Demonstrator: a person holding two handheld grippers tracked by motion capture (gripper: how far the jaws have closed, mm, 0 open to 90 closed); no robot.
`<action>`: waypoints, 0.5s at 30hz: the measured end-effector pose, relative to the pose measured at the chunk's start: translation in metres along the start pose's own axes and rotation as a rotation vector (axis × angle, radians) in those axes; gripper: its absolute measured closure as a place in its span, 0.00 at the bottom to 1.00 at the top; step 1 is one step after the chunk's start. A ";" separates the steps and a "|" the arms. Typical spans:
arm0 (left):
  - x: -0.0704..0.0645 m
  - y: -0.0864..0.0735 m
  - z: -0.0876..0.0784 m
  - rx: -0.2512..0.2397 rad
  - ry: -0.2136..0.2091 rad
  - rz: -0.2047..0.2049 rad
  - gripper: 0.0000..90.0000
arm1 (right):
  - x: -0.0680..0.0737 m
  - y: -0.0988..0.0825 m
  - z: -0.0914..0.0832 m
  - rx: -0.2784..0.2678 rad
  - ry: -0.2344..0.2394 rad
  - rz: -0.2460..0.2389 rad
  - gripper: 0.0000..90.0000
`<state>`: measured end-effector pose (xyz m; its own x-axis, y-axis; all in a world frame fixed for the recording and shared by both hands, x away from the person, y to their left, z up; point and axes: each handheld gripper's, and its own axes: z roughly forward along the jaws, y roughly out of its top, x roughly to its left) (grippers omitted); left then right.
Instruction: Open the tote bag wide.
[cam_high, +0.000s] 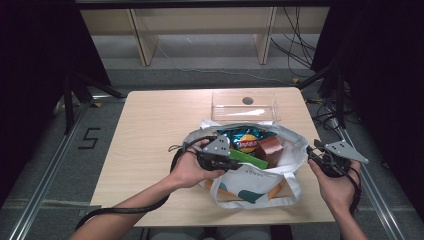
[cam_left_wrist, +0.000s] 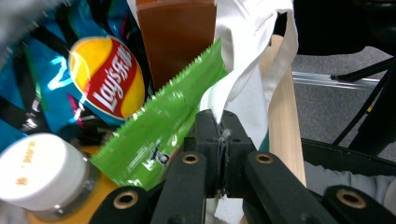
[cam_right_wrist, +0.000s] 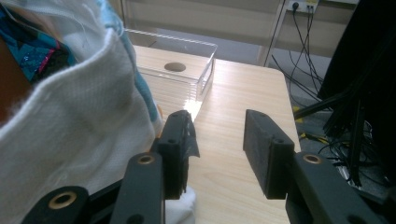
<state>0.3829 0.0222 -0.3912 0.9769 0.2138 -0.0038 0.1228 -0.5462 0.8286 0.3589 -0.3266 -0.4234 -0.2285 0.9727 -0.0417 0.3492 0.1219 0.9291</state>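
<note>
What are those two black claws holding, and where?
The left gripper pinches the white cloth tote bag at its rim. The right gripper stands open, holding nothing.

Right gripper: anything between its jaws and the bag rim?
Nothing visible. The right gripper stands open beside the white bag, its near jaw against the cloth, with bare table between the jaws. The left gripper is shut on the bag's rim.

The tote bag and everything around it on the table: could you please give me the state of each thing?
Tote bag: open, full, rim pinched.
Left gripper: shut on the bag's rim.
Right gripper: open, beside the bag.
Chip bag: sealed, inside the bag.
Green packet: sealed, lying slanted inside.
Clear container: lidless, nothing inside.
</note>
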 end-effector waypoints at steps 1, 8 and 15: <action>0.000 -0.002 0.002 0.001 -0.002 -0.005 0.97 | 0.000 0.000 0.000 0.000 0.000 0.000 0.68; -0.003 -0.016 0.016 0.042 -0.017 -0.022 0.97 | -0.004 0.000 0.002 -0.009 0.001 -0.041 0.68; -0.003 -0.029 0.030 0.078 -0.019 -0.040 0.97 | -0.003 -0.001 0.001 -0.004 -0.004 -0.026 0.68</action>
<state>0.3819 0.0137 -0.4321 0.9740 0.2216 -0.0478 0.1747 -0.5989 0.7815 0.3601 -0.3291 -0.4241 -0.2339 0.9699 -0.0671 0.3397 0.1462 0.9291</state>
